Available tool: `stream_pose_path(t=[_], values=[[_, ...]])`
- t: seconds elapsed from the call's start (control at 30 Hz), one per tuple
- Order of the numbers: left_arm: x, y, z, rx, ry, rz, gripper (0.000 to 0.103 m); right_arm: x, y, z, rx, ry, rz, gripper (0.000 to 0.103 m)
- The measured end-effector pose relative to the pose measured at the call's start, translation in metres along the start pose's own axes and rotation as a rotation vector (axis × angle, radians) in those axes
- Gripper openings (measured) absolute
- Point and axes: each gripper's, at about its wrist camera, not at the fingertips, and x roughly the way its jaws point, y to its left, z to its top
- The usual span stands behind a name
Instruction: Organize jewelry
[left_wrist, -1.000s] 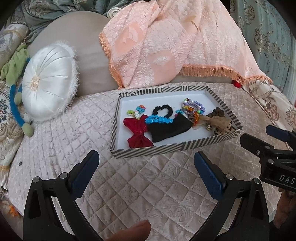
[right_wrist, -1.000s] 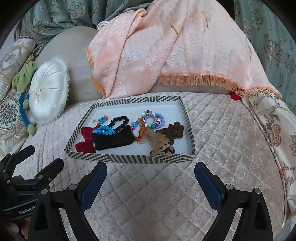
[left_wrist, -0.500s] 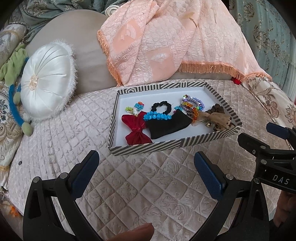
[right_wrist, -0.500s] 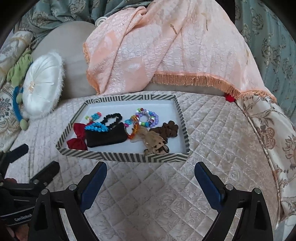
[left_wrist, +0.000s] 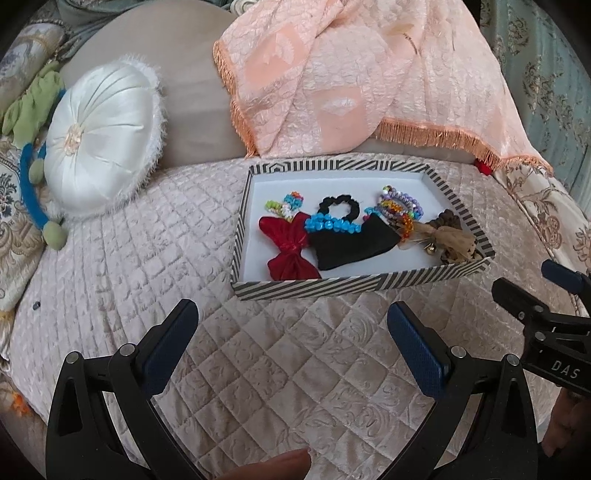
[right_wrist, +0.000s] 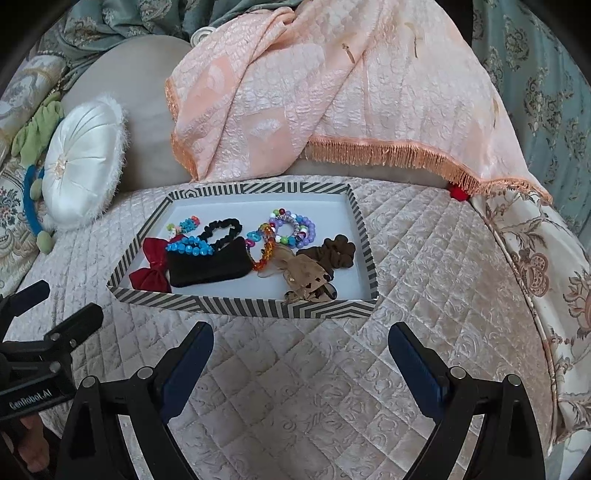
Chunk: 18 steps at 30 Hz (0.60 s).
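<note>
Both tongs, left (left_wrist: 291, 334) & right (right_wrist: 300, 354), gape empty, hovering short of striped tray (right_wrist: 236, 308) w/ bracelets (right_wrist: 293, 230) & scrunchies piled, prob lining up.

"DAS" is printed in white on the right hand-held gripper (left_wrist: 554, 295). "GenRobot.AI" is printed on the left hand-held gripper (right_wrist: 51, 310).

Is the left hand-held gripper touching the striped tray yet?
Apart. In the left wrist view, the left hand-held gripper hangs open with quilted cover showing between its fingertips and the striped tray.
</note>
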Motion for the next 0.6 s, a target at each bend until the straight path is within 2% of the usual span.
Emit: stream_pose_path(t=[0.6], values=[[0.0053, -0.0027, -0.0027, 0.015, 0.022, 0.001, 0.102, -0.0019, 0.0021, 0.0001, -0.022, -0.005, -0.003, 0.094]])
